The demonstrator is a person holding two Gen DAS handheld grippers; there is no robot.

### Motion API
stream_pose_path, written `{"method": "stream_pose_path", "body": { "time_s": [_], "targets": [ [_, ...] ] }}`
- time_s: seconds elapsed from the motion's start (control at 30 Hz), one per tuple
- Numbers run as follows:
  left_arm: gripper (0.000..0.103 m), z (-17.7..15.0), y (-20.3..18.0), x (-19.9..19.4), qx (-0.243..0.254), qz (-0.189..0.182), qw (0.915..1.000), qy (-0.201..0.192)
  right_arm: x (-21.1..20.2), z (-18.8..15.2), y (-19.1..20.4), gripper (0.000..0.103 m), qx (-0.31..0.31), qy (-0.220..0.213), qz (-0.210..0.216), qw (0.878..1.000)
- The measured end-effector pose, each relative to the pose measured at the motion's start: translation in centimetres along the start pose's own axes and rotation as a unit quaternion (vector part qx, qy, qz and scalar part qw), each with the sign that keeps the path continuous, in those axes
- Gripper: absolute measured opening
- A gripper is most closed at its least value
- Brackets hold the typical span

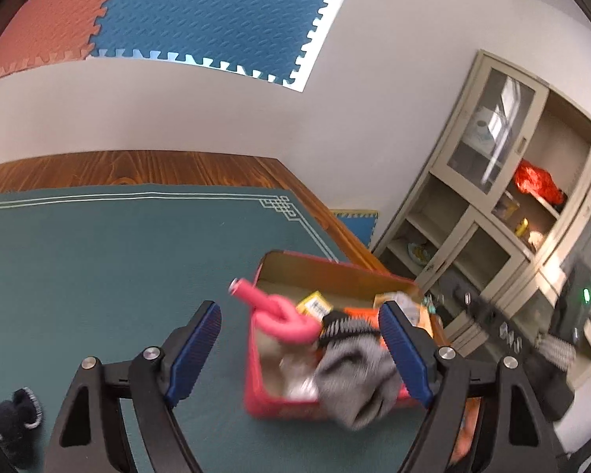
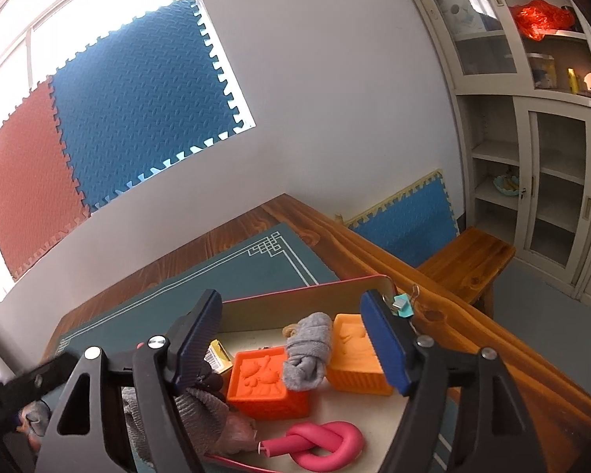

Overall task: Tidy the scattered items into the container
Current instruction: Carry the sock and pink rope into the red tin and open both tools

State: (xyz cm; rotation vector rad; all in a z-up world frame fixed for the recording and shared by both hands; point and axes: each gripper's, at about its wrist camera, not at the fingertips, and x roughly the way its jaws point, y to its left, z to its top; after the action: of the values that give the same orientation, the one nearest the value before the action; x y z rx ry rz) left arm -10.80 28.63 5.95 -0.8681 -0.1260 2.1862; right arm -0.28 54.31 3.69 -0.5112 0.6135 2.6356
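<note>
Green mat on wood table point(image 1: 145, 167); red box point(image 1: 256, 398) near edge. L gripper point(image 1: 299, 351) fingers apart, grey sock point(image 1: 354, 378) dropping in. R gripper point(image 2: 291, 343) fingers apart, empty over box. Dark sock point(image 1: 13, 414) still outside.

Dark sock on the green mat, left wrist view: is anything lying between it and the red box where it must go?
Nothing visible does. Between the dark sock and the red box there is only bare green mat, though the left tongs hide part of that stretch.
</note>
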Motion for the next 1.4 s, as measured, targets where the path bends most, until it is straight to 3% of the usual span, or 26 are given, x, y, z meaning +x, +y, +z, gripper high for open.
{"method": "stream_pose_path", "body": {
  "time_s": [0.27,0.4,0.87,1.1,1.4],
  "targets": [
    [0.084,-2.2,-2.0,0.6,0.071,0.015,0.9967,0.037,0.1,-0.4,0.2,0.078,0.0,0.004,0.006,1.0],
    [0.084,-2.5,-3.2,2.2,0.095,0.05,0.9931,0.049,-0.2,-0.2,-0.1,0.078,0.006,0.0,0.009,1.0],
    [0.084,-1.4,-4.3,6.6,0.121,0.135,0.9821,0.052,-0.6,-0.2,0.5,0.078,0.002,-0.002,0.017,1.0],
    [0.084,-2.3,-3.0,5.9,0.103,0.133,0.9837,0.063,-0.8,-0.3,1.3,0.078,-0.009,-0.003,0.024,1.0],
    [0.084,-3.1,-1.8,2.3,0.095,0.126,0.986,0.053,-0.9,-1.1,3.0,0.078,-0.031,0.001,0.034,0.999]
  ]
}}
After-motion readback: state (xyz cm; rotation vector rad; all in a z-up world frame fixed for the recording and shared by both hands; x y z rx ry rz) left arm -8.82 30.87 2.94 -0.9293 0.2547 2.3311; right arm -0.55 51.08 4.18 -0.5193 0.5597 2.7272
